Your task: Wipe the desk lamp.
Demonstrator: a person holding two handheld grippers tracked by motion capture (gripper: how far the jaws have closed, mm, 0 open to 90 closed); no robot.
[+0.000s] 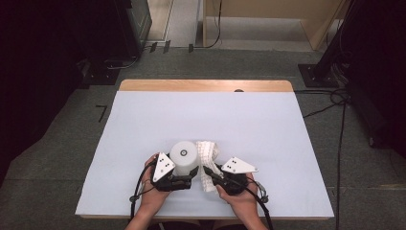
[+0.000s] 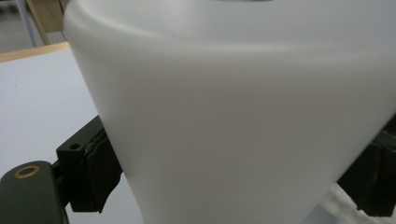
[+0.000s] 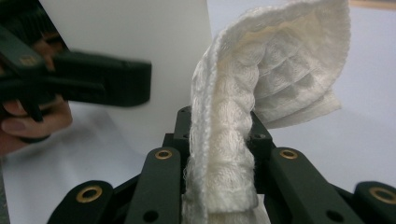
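Right now the left gripper (image 1: 191, 173) clamps a white plastic container (image 1: 184, 157) near its base, w/ both black pads (image 2: 95, 175) pressed against the smooth wall in the left gripper view; the container stands upright on the pale blue table cover (image 1: 258, 124), near the person's edge and roughly at centre. Just beside it, the right gripper (image 1: 208, 170) has its jaws nearly closed on a folded white waffle-weave cloth (image 1: 208, 154), which rises between them in the right gripper view and flops over at the top toward the container. Judging by this, the step in hand looks like wiping the container w/ the cloth while the other side steadies it. To do it well: keep the left grip firm but low, since the wall is slick and tapered and could slip upward out of the pads if squeezed unevenly. Bring the cloth's broad folded face, not its edge, flat onto the wall, then stroke w/ light pressure so the container isn't pushed over or twisted in the hold. Keep the cloth pinched deep, as a loose fold may slide out mid-wipe. Watch that the two grippers' jaws don't knock, since they're close together.
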